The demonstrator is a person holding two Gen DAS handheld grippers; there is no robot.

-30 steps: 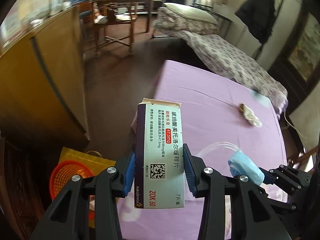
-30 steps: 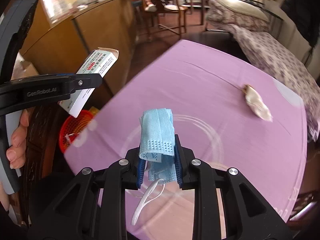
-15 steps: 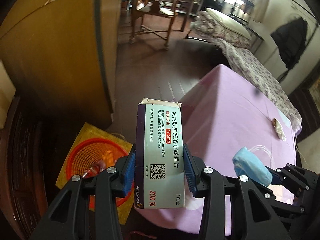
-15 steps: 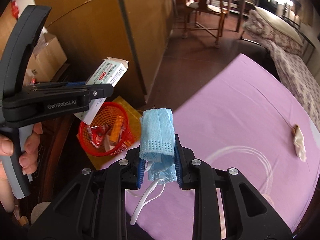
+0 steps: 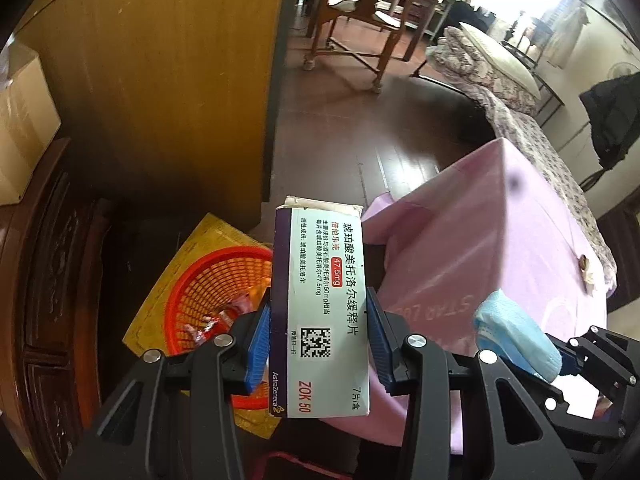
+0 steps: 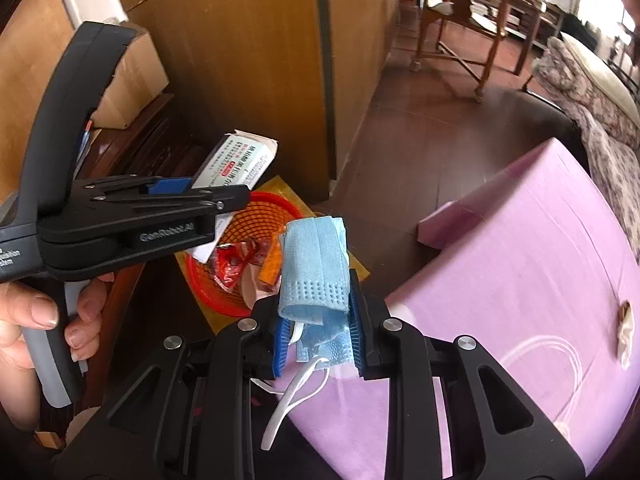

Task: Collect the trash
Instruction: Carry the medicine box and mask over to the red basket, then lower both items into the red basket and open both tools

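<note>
You have swung off the surface [image 6: 540, 280] edge: your left hand-held gripper [image 5: 318, 340] clamps the box [image 5: 322, 312], your right hand-held gripper [image 6: 318, 328] clamps the mask [image 6: 314, 268], both near the basket [image 6: 256, 216], so drop next.

Medicine box [image 5: 320, 312] hides part of orange basket [image 5: 208, 292].

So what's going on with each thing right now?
Medicine box: clamped upright in left hand-held gripper, top flap open.
Blue face mask: folded, pinched in right hand-held gripper.
Orange basket: on floor, holding wrappers.
Crumpled tissue: lying on purple tablecloth.
</note>
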